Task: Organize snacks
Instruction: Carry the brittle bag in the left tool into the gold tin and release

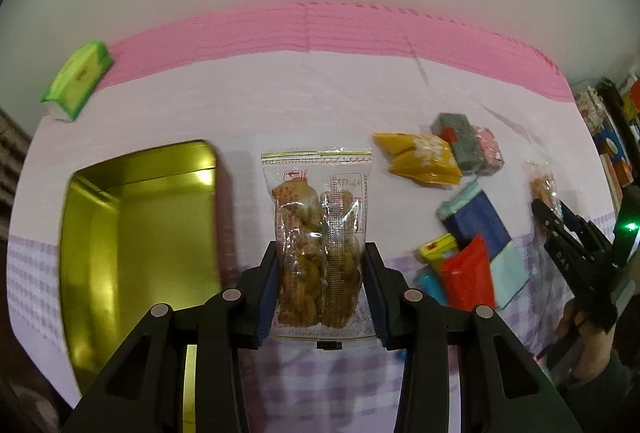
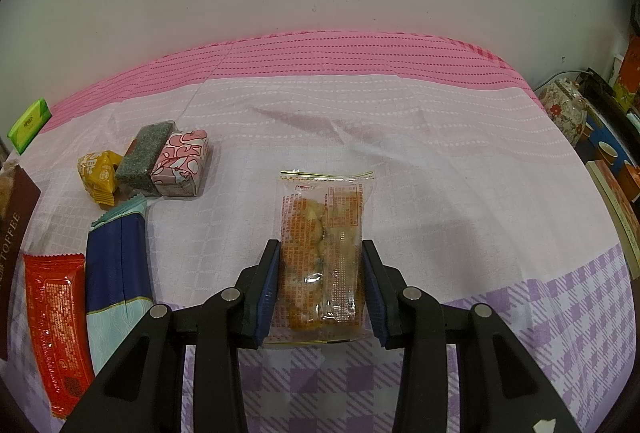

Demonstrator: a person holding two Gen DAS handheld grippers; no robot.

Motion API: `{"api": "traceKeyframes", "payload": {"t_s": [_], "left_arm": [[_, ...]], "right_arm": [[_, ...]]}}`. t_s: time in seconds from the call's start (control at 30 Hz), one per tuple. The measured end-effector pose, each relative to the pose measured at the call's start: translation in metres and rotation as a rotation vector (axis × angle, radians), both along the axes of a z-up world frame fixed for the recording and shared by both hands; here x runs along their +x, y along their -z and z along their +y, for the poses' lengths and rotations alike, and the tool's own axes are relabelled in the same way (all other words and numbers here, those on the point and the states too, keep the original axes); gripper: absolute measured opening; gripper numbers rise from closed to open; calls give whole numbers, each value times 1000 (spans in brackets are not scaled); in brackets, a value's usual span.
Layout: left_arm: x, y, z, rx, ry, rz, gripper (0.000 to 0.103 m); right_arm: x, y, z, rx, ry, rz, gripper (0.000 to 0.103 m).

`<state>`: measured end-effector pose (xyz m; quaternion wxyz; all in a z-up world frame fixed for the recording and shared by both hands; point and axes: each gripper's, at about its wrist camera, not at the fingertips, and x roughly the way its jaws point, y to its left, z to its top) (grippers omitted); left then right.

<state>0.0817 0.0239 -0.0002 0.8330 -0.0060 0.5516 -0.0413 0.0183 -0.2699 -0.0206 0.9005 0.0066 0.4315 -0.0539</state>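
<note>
Two clear plastic packets of golden-brown fried snacks are each clamped between a pair of blue-padded black fingers. The left gripper (image 1: 320,289) grasps its clear snack packet (image 1: 318,241) by the lower half, the packet standing upright above a pink, white and lilac checked tablecloth (image 1: 320,101). Just to that packet's left lies an open gold-coloured metal tin (image 1: 140,233), its inside bare and shiny. A green wrapped packet (image 1: 78,75) lies far off near the cloth's pink band.

The right gripper (image 2: 320,289) is clenched on the second clear snack packet (image 2: 326,253) in the same way, with the pads pressing on both long edges. To its left on the cloth lies a loose group of snacks: a red foil-wrapped bar (image 2: 56,317), a navy and pale-teal wrapped bar (image 2: 116,273), a yellow crimped candy pack (image 2: 100,173), a grey-green speckled block (image 2: 146,157) and a pink and white patterned block (image 2: 182,163), the two blocks touching side by side. A brown toffee package (image 2: 16,217) shows at the left edge.

In the left wrist view, the right gripper appears at the far right, held by a hand (image 1: 592,337).
</note>
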Motion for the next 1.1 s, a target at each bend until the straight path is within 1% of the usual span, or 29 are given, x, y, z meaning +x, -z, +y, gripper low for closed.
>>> {"api": "traceKeyframes", "payload": {"t_s": [0.23, 0.53, 0.7, 0.93, 1.1], "left_arm": [[-15, -5, 53, 40, -67, -2, 40], [-38, 13, 113, 99, -146, 51, 40], [-52, 27, 131, 113, -158, 82, 40], [-65, 39, 142, 135, -175, 116, 40], [-71, 41, 143, 156, -167, 117, 40]], "right_arm": [[0, 0, 0, 0, 0, -1, 37], [-1, 0, 0, -1, -1, -1, 37], [-1, 1, 0, -2, 0, -2, 37], [-1, 1, 0, -3, 0, -2, 37], [-1, 1, 0, -3, 0, -3, 37]]}}
